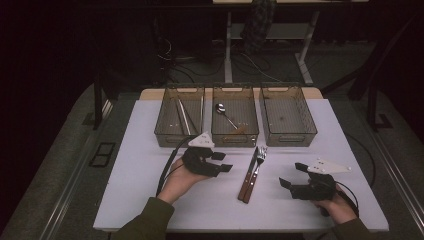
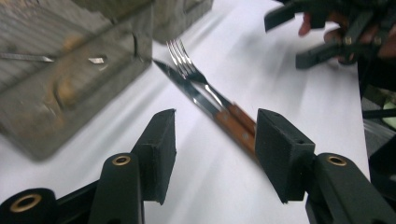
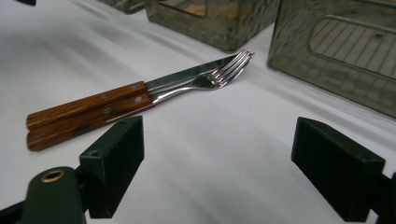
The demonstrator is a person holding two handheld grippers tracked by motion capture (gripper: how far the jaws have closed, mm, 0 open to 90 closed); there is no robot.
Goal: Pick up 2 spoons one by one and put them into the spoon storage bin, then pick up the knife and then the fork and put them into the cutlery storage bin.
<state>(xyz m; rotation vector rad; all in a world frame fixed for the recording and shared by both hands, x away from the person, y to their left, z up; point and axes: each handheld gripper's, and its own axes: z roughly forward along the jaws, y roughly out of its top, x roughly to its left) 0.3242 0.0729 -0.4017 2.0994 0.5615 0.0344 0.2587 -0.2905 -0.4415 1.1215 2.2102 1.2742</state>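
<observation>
A white table seen from above, with three clear bins in a row along its far edge. A knife and a fork, both with wooden handles, lie side by side and touching near the middle of the table, just in front of the middle bin, with the tines and blade tip pointing toward the bins. The left gripper hangs to the left of the pair with its jaws spread apart and empty; the right gripper rests to the right, jaws also wide and empty. The main risk is that the two pieces lie so tightly together that jaws closing on one would likely catch or drag the other, or both would lift together and one would slip free. Flat, thin handles on a smooth table may also skid away from a closing jaw. The left bin holds what looks like chopsticks, the middle bin holds a spoon, and the right bin appears empty. The bin walls stand close to the fork tips, leaving little room to approach from that end.
</observation>
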